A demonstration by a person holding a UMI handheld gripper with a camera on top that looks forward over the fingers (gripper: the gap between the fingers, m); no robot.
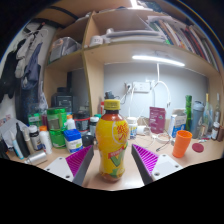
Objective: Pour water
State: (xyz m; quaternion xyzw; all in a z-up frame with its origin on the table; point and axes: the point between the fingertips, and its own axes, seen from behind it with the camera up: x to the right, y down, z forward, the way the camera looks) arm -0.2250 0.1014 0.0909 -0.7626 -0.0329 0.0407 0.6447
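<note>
Cluttered counter under lit shelves. Bottle, orange cap on, stood upright between pads of hand-held gripper; whether pads pressed it, could not tell. Orange cup stood near, to right. Advice: confirm firm mid-body grip, uncap, tilt slowly over cup.

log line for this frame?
task: pour water | gripper: jaws shut on bottle | bottle: upright, orange cap on | orange cup: on table beyond right finger | pour: not started

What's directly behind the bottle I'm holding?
Behind the bottle, gripped by the gripper, stand small containers and a red box on the desk. An orange cup stands beside it. The bottle hides whatever sits straight behind it.
</note>
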